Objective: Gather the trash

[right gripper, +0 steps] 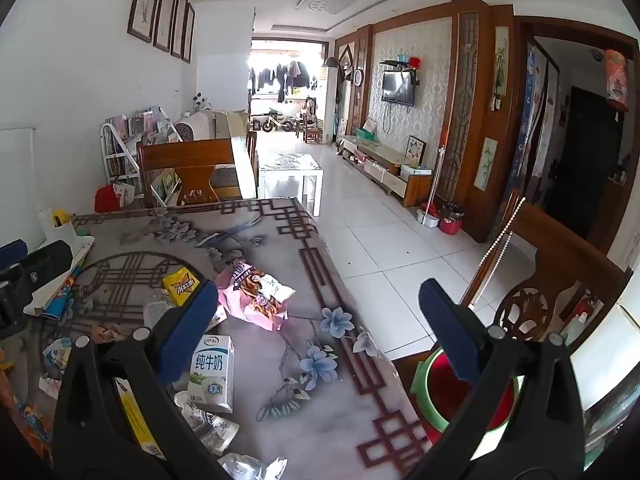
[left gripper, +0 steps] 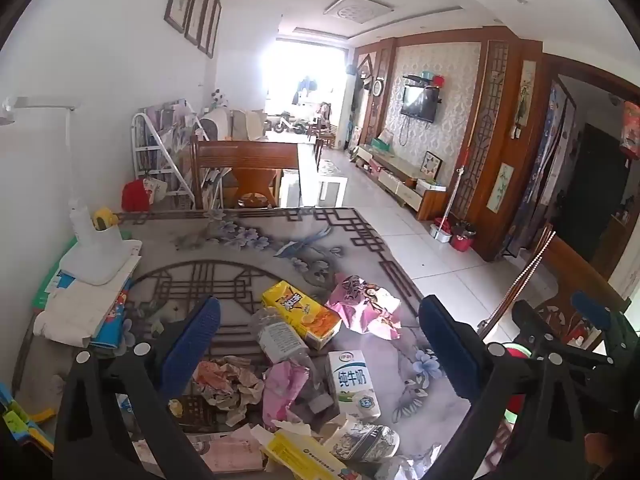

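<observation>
Trash lies scattered on the patterned table (left gripper: 280,240): a yellow juice carton (left gripper: 300,314), a crushed clear bottle (left gripper: 280,340), a white milk carton (left gripper: 352,384), a pink snack wrapper (left gripper: 364,308), crumpled paper (left gripper: 228,388) and a pink bag (left gripper: 284,392). My left gripper (left gripper: 320,344) is open and empty, hovering above the pile. My right gripper (right gripper: 320,328) is open and empty over the table's right part, with the milk carton (right gripper: 212,372) by its left finger and the pink wrapper (right gripper: 256,296) ahead. A red bin with a green rim (right gripper: 460,396) stands right of the table, below its right finger.
A white desk lamp (left gripper: 96,248) stands on stacked books and papers (left gripper: 80,308) at the table's left. A wooden chair (right gripper: 560,280) stands right of the table beside the bin. White tiled floor (right gripper: 380,232) stretches ahead. Another wooden chair (left gripper: 244,172) stands at the far edge.
</observation>
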`<state>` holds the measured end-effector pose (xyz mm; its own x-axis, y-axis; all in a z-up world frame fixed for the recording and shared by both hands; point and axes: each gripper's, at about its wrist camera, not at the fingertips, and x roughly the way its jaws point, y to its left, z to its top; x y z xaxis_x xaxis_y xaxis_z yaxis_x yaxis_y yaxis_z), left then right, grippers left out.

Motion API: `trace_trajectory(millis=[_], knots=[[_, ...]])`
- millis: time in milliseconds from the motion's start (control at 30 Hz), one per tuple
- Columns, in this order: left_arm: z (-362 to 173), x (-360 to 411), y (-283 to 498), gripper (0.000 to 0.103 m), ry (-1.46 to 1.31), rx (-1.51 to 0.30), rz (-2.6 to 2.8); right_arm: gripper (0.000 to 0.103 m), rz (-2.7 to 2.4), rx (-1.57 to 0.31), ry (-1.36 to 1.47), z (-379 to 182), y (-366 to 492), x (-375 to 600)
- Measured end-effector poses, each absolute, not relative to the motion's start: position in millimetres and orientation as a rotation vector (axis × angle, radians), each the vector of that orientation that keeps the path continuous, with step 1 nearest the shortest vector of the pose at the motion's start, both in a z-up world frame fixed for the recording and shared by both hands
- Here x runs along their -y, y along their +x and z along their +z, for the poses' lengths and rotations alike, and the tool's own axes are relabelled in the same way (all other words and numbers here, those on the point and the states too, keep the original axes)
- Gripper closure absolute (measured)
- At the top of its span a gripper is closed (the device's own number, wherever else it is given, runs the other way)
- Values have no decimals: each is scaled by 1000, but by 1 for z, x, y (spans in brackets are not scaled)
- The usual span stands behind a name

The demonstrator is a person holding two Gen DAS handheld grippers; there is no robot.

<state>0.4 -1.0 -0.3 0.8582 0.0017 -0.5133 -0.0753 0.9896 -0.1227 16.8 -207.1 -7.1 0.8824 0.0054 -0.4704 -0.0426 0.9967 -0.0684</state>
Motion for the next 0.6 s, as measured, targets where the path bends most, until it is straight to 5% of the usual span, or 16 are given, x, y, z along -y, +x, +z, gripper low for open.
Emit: trace_trajectory(millis=[600], knots=[[-2, 4, -10, 8, -109, -469, 46, 4, 31, -479, -55, -9, 15, 210]])
